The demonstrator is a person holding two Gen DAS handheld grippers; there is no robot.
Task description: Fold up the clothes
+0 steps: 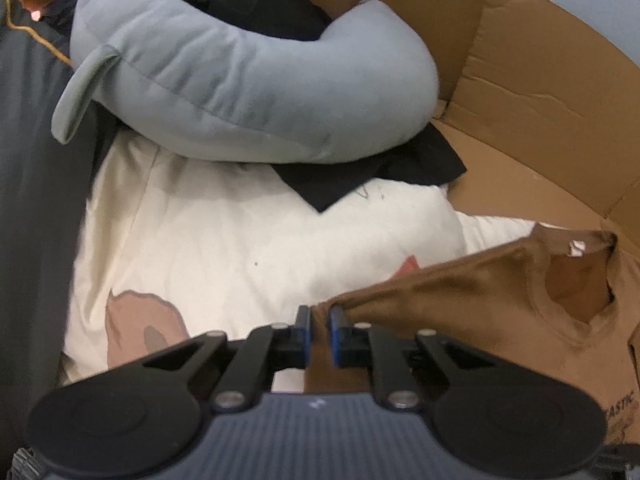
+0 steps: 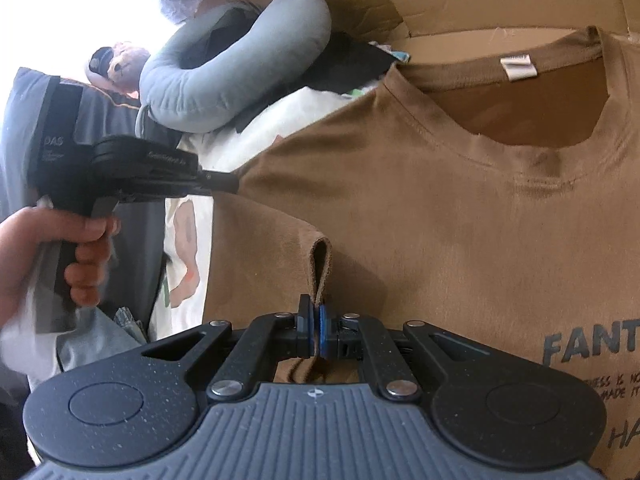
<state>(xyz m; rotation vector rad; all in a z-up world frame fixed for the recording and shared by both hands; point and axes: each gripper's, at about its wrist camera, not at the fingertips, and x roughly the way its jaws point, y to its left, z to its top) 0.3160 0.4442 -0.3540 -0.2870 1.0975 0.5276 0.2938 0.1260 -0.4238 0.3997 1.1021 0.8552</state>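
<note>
Brown t-shirt (image 2: 440, 216): front up, printed lettering at lower right of the right wrist view, neck opening and white label (image 2: 518, 67) at upper right. It lies across flattened cardboard (image 1: 532, 92), its left part over a white printed sheet (image 1: 224, 248).

Right claw (image 2: 316, 332): fully closed on a narrow doubled fold of shirt fabric, which stands up as a loop between the pads at centre bottom of its view.

Left claw (image 1: 319, 330): nearly closed, brown fabric pinched between the blue pads (image 1: 334, 332); the cloth pulls away in a taut ridge toward the collar at right of the left wrist view. In the right wrist view the same claw (image 2: 236, 182) meets the shirt edge at centre left, held by a hand (image 2: 60, 248) at far left.

Judgement: both grips set along 1 side of the shirt, fold about to begin, task early.

To do it well:
- Keep both pinches firm; thin cotton slips.
- Lift both points together, keep the edge between them tight so the fold line runs straight.
- Carry the side over toward the shirt's middle, lay flat, then let go.
- Watch for the sheet beneath lifting with the shirt.

Surroundings: grey-blue curved pillow (image 1: 248, 80) at upper centre, black cloth (image 1: 360, 172) under it, dark garment (image 1: 28, 200) along left edge.
</note>
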